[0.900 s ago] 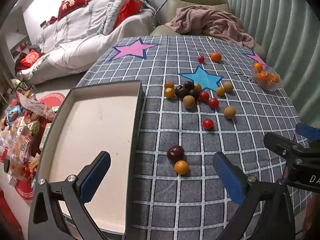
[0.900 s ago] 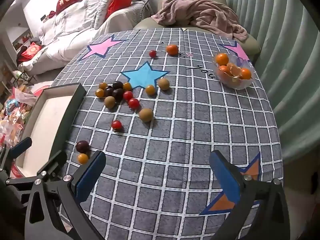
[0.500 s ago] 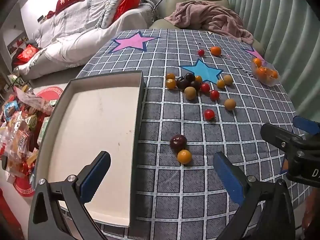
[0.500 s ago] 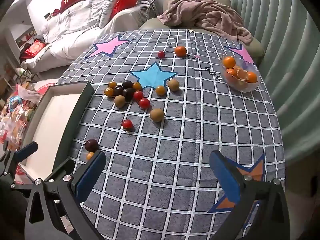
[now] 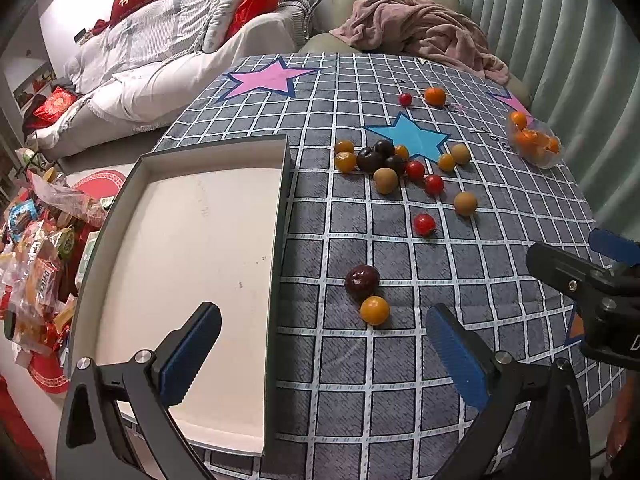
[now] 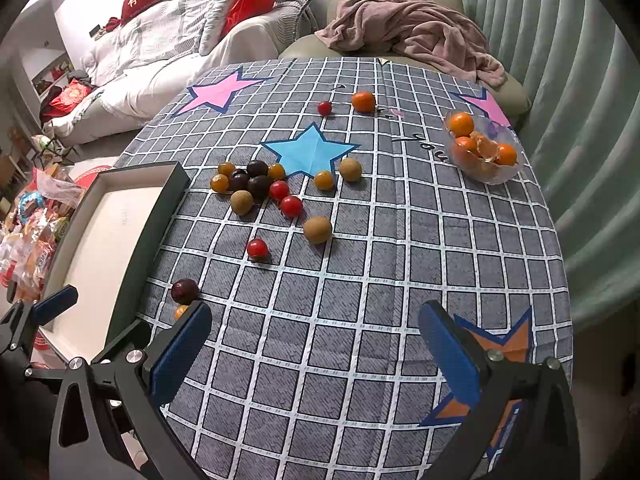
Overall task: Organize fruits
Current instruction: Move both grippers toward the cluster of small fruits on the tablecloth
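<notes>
Two fruits, a dark plum touching a yellow tomato, show whole in the left wrist view beside the white tray; left gripper fingers apart, empty. Right wrist view hides that tomato but shows the glass bowl of oranges clearly; right gripper fingers apart over the desk.

Shallow white rectangular tray sits left on grey checked tablecloth; small round fruits scattered right of it; clear glass bowl of oranges far right.

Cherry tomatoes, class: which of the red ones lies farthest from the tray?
The red tomato beside the lone orange, past the blue star. The other three red ones lie nearer the tray, by the main cluster.
</notes>
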{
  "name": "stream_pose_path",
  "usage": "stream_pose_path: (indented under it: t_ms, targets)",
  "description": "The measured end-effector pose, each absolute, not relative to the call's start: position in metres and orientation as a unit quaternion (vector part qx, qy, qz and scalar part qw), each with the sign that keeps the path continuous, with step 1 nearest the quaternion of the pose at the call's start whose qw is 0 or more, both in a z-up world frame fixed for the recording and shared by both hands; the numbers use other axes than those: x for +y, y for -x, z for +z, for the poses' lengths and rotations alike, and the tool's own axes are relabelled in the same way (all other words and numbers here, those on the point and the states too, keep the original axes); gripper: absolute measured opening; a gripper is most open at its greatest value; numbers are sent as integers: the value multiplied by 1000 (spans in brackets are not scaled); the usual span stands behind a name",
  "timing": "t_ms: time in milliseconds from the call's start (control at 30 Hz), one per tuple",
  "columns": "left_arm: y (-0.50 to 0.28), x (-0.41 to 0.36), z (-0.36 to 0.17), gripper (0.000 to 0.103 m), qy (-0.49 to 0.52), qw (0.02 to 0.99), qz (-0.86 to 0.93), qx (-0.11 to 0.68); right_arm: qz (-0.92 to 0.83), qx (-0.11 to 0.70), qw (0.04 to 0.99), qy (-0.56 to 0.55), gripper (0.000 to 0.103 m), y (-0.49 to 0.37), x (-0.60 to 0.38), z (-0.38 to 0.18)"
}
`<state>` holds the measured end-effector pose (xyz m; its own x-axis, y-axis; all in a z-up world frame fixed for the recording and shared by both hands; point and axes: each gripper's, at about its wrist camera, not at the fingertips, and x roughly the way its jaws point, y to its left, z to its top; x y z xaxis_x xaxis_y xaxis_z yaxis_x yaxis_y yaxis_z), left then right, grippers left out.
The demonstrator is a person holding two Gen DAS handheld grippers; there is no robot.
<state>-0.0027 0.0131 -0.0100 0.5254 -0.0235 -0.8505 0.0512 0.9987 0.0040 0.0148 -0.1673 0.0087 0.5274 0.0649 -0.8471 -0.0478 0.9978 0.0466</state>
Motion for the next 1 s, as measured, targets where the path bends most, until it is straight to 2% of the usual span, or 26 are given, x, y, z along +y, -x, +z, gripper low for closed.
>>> stream_pose_path:
  t_ms: [1000]
  targets:
    - [-12,3,-29,103,-30,861,-23,508,32,499,866,-19,103,-32,-185,-14]
